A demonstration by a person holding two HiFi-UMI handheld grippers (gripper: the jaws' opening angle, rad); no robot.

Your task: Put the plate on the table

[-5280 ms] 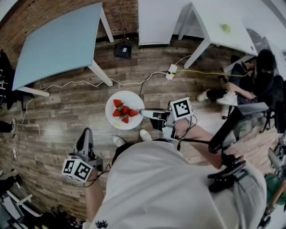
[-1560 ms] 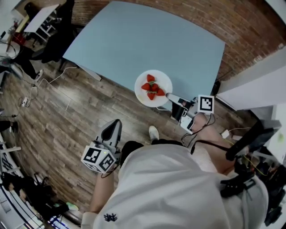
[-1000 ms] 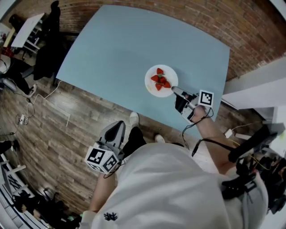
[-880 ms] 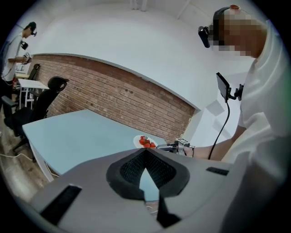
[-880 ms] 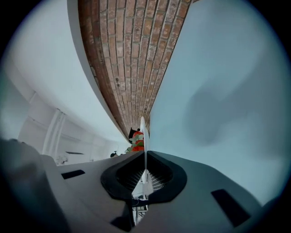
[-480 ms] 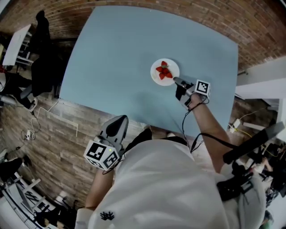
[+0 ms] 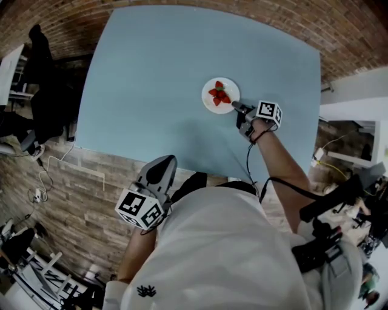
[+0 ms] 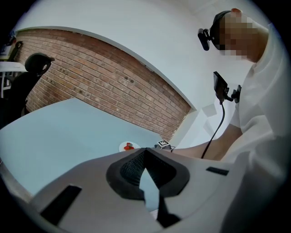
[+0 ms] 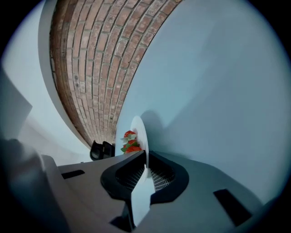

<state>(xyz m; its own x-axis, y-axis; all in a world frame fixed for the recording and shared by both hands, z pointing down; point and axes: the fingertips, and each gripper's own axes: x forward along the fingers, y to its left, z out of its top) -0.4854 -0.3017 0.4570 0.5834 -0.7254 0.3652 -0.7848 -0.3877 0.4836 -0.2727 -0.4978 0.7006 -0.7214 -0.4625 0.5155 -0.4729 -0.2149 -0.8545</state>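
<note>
A white plate with several strawberries is over the right part of the light blue table. Whether it touches the tabletop I cannot tell. My right gripper is shut on the plate's near rim. In the right gripper view the rim runs edge-on between the pads of the right gripper. My left gripper hangs low in front of the table, shut and holding nothing. In the left gripper view, past the left gripper, the plate shows far off.
A brick wall runs behind the table. Wooden floor lies below its near edge, with a cable on it. Dark clothing stands at the left. A white table is at the right.
The view has closed in on the blue table. My right gripper has carried the plate from over the floor to well over the tabletop. The left gripper has stayed low at my side.
</note>
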